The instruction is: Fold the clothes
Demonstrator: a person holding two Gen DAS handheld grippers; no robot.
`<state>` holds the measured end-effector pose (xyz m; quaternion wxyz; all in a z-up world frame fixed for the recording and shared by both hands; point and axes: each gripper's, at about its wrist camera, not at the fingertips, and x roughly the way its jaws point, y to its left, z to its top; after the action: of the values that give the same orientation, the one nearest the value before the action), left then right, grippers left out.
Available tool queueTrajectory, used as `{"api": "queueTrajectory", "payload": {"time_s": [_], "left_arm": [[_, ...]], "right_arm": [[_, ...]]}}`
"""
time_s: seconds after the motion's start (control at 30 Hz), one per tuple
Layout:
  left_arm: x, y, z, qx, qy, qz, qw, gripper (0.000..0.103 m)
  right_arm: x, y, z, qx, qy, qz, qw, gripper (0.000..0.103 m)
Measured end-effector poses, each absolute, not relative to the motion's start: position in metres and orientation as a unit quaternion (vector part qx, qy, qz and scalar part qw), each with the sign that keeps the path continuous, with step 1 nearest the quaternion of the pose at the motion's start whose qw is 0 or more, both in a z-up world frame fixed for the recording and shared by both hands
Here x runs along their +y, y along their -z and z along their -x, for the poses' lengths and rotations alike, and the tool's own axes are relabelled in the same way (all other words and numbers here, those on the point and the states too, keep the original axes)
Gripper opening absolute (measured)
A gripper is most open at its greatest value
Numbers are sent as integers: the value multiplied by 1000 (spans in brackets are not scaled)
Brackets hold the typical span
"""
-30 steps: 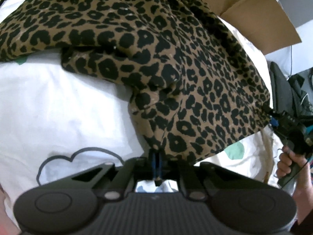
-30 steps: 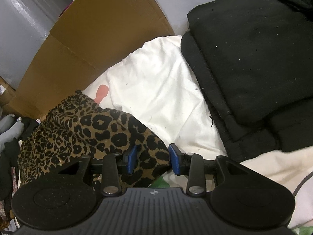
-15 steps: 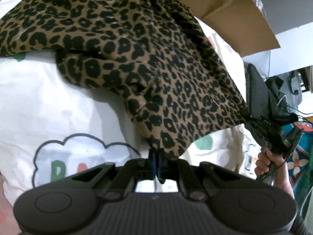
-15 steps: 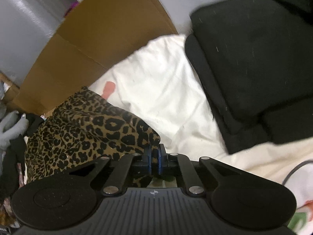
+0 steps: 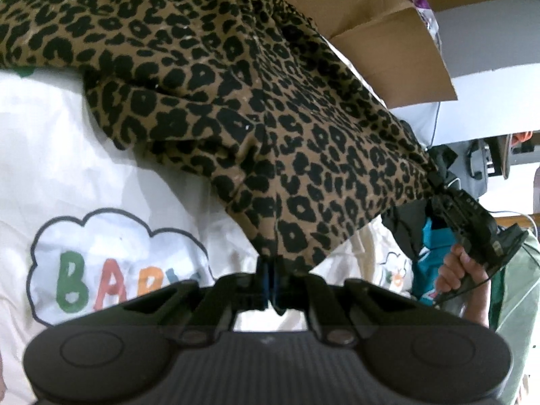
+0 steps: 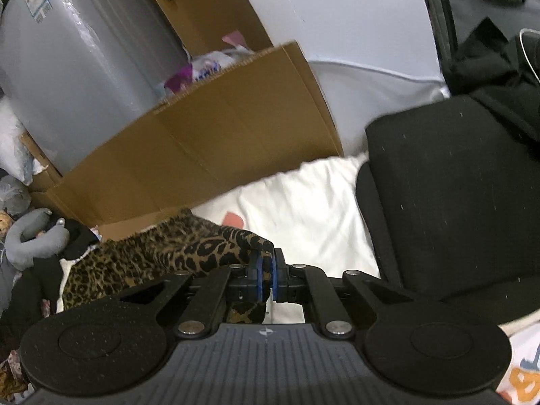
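Leopard-print garment (image 5: 236, 108) stretched between my two tongs, over the white bedding (image 5: 84, 168).
Left tongs (image 5: 270, 271) pinch its 6 o'clock edge; right tongs (image 6: 266, 271) clamp a corner, folded black clothes (image 6: 455, 202) at 3 o'clock.

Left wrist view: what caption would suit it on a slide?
Left gripper and right gripper each pinch an edge of the leopard-print garment, lifting it over a white sheet.

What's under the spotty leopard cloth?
Under the leopard cloth is a white sheet with a cloud reading "BAB". The sheet beneath the cloth's middle is covered.
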<state>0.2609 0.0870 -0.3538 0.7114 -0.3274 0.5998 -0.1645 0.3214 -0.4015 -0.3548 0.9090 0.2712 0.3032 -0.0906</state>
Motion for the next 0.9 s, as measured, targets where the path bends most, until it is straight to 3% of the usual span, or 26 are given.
{"api": "queueTrajectory", "payload": {"time_s": [0.23, 0.47, 0.9], "left_arm": [[73, 365, -262, 603, 181, 335, 701, 2], [58, 405, -266, 619, 173, 328, 693, 2], [63, 413, -264, 627, 168, 335, 683, 3]], "right_arm": [[-395, 338, -327, 292, 93, -247, 919, 3], [-401, 366, -330, 343, 128, -225, 903, 4], [-420, 397, -309, 381, 185, -209, 882, 8]]}}
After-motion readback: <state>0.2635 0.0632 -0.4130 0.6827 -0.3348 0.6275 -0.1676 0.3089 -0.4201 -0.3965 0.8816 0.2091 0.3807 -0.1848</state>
